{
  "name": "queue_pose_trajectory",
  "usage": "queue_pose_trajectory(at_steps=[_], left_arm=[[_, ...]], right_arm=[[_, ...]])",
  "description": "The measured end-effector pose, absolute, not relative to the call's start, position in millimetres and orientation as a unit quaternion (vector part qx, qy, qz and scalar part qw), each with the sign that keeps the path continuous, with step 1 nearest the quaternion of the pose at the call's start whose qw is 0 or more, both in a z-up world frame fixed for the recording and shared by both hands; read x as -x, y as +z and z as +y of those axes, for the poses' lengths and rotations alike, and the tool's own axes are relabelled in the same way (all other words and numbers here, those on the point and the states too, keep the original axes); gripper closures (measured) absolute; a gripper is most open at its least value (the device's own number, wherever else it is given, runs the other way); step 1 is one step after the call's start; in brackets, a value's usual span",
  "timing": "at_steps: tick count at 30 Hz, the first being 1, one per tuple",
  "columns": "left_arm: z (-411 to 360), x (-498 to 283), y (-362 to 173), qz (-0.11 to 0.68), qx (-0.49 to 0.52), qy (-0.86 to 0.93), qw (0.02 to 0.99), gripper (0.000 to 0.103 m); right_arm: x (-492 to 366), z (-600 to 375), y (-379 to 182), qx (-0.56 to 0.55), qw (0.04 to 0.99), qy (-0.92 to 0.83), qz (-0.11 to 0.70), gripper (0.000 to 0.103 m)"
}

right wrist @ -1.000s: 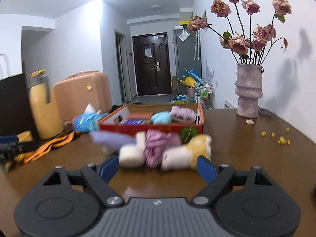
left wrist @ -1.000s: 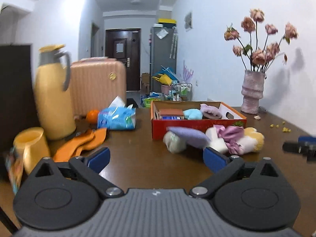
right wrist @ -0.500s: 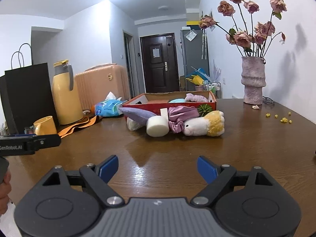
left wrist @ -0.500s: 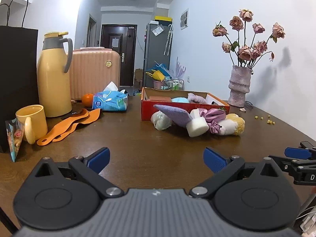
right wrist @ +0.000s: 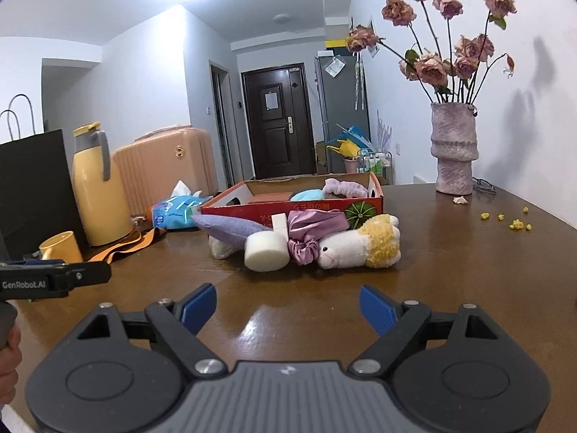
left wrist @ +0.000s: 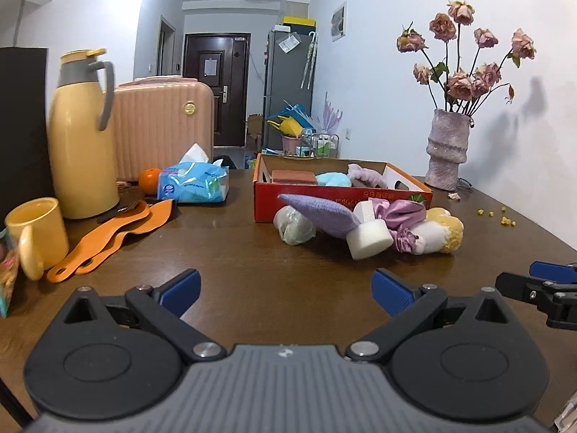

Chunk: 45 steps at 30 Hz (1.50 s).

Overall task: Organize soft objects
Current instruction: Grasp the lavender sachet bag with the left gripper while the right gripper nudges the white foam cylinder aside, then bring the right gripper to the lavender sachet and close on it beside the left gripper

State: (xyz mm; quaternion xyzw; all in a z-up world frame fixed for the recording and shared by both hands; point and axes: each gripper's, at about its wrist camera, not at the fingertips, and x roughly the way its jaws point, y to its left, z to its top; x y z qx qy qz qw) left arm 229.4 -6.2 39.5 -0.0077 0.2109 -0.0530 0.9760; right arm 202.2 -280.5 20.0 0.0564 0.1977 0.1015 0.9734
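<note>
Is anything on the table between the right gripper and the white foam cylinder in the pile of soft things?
Nothing visible. In the right wrist view only bare brown wooden table lies between the open right gripper and the white foam cylinder. The cylinder sits at the pile's near edge, leaning against the purple satin scrunchie.

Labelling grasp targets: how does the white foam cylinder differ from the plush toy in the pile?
The white foam cylinder is plain, smooth and short; the plush toy is fuzzy, longer, white with a yellow end. The cylinder lies at the pile's front, the toy at its right edge. Both lie on the table, outside the red box.
</note>
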Motion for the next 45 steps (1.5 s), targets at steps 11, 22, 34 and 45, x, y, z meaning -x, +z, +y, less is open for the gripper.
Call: queue_pose_trajectory(at_steps=[11,22,34,45], left_arm=[[-24.3,-351.2,46.6,0.263,0.069,-0.075,0.96,0.015],[-5.8,-389.7,30.6,0.331,0.183,-0.136,0.916,0.098],[96.2,-302.5,6.1,0.388,0.23,-0.113,0.885,0.098],[105.1,-305.5,-11.7,0.403,0.142,-0.109,0.897,0.098]], right_arm=[[-287.7,-273.9,24.6,-0.048,0.969,0.119,0.212,0.018],[-326.7,-263.9,12.9,-0.049,0.96,0.132,0.242,0.019],[-287.1,-219.0,9.4,-0.072,0.917,0.285,0.269,0.058],[-284.2,-160.9,-15.7,-0.026,0.908,0.269,0.319,0.064]])
